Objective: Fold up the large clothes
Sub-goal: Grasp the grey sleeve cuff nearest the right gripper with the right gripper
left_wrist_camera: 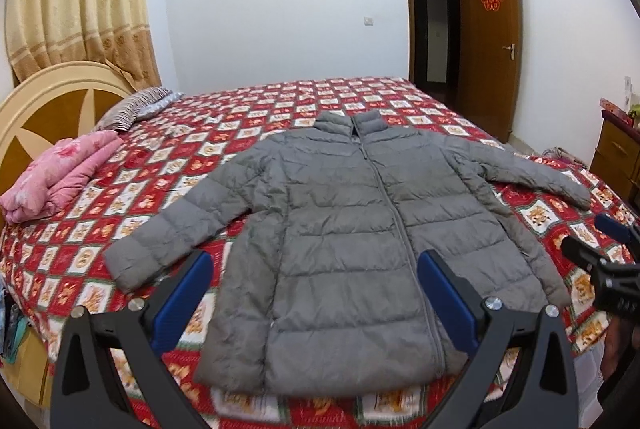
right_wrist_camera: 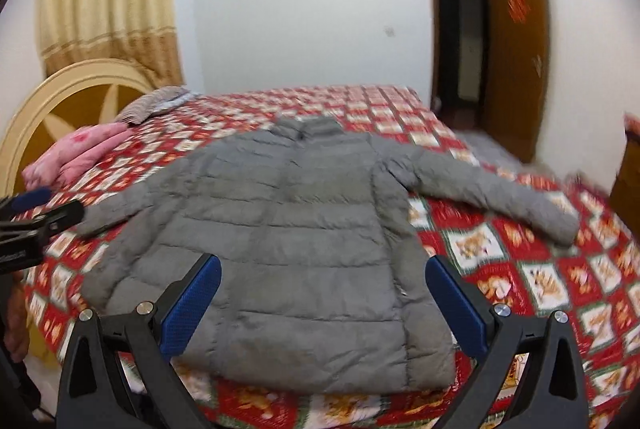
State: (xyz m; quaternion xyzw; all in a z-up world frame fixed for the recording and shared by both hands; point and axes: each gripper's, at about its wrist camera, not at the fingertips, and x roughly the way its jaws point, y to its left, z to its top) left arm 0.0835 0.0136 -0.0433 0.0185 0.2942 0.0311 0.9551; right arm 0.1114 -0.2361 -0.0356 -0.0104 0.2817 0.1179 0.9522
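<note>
**Both grippers hovering wide over a flat puffer jacket, nothing pinched yet**

Lying face up and zipped on the red patterned bedspread (left_wrist_camera: 280, 101): a grey puffer jacket (left_wrist_camera: 340, 229), collar toward 12 o'clock, hem toward 6 o'clock at the near bed edge. Spreading outward: left sleeve (left_wrist_camera: 160, 241) toward 8 o'clock, right sleeve (left_wrist_camera: 536, 173) toward 3 o'clock. Hovering above the hem, apart from the fabric: left gripper (left_wrist_camera: 314, 293), blue pads (left_wrist_camera: 184, 301) spread wide and gripping nothing. Hovering likewise over the hem's right half: right gripper (right_wrist_camera: 322, 301), pads spread wide, empty; blurring in that view, so probably moving.

Risks, judging from this layout:

- Slipping. Looking slick and puffy, the shell could be squeezing out of a shallow pinch, or only the top layer could be getting caught, leaving the back panel behind.
- Springing back. Trapping air in the quilting, a folded sleeve or side could be reopening once released.
- Sliding off. Resting right at the 6 o'clock bed edge, the hem could be dragging over the side under a pull toward the person.
- Bunching the bedspread. Pinching too deep could be catching the cover beneath as well.
- Crowding. Sitting well apart at 9 o'clock, the pink folded quilt (left_wrist_camera: 56, 173) and striped pillow (left_wrist_camera: 136, 105) seem unlikely to be interfering.
</note>
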